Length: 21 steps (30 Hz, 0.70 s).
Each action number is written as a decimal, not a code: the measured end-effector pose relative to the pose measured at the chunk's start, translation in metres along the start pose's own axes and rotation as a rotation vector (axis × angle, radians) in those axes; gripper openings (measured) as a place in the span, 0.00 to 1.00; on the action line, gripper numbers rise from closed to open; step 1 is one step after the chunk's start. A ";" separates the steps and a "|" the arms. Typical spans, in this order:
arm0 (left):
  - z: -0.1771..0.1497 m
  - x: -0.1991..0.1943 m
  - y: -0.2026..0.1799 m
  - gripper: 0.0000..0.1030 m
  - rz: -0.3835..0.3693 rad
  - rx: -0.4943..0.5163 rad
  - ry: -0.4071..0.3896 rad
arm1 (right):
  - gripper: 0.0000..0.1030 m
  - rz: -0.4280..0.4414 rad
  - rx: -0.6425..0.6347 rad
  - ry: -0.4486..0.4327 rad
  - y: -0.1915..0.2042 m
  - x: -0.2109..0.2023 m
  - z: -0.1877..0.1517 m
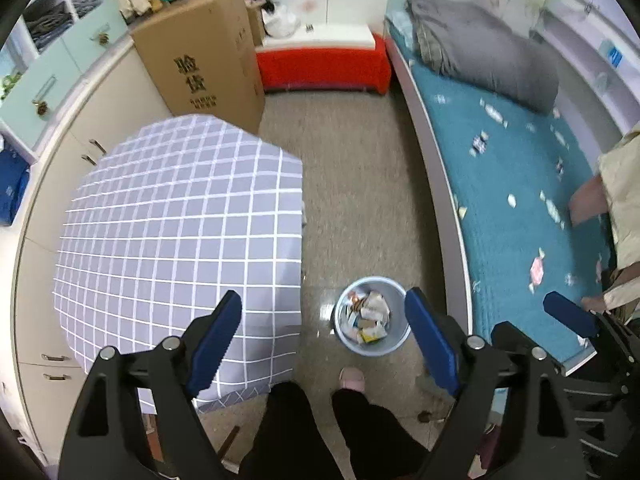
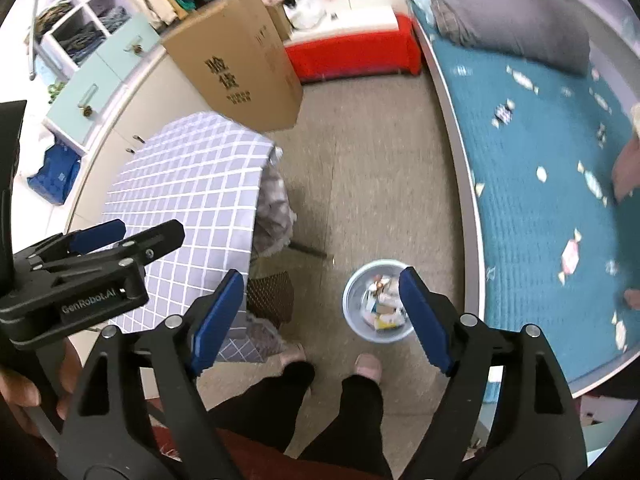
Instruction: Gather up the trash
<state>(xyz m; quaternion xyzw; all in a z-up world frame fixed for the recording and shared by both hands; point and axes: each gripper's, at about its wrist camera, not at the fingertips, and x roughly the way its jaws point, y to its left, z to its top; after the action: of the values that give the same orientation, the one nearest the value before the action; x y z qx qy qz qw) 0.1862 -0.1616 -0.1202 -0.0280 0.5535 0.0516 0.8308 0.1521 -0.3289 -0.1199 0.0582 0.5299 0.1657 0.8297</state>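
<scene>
A small light-blue trash bin (image 1: 372,322) stands on the floor between the table and the bed, holding several wrappers and packets; it also shows in the right wrist view (image 2: 378,306). My left gripper (image 1: 324,340) is open and empty, held high above the floor, with the bin between its fingers in view. My right gripper (image 2: 322,316) is open and empty, also high above the bin. The left gripper (image 2: 124,234) shows at the left of the right wrist view, and part of the right gripper, one blue finger (image 1: 570,314), shows at the right of the left wrist view.
A table with a grey checked cloth (image 1: 180,232) stands left. A bed with a teal candy-print cover (image 1: 516,208) and a grey blanket runs along the right. A tall cardboard box (image 1: 204,56) and a red bench (image 1: 324,64) stand at the back. The person's legs and feet (image 2: 368,364) are below.
</scene>
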 end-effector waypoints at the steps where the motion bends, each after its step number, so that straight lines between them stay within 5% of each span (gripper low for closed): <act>1: 0.000 -0.011 0.001 0.80 0.004 0.005 -0.030 | 0.77 -0.003 -0.011 -0.033 0.004 -0.010 -0.001; 10: -0.015 -0.073 0.008 0.82 -0.021 0.079 -0.228 | 0.78 -0.065 -0.030 -0.208 0.022 -0.058 -0.013; 21: -0.028 -0.101 0.020 0.82 -0.037 0.168 -0.320 | 0.79 -0.130 -0.024 -0.311 0.049 -0.085 -0.033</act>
<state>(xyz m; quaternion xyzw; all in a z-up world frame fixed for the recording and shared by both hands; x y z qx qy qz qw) 0.1195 -0.1501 -0.0371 0.0397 0.4160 -0.0063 0.9085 0.0791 -0.3142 -0.0474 0.0392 0.3956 0.1070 0.9113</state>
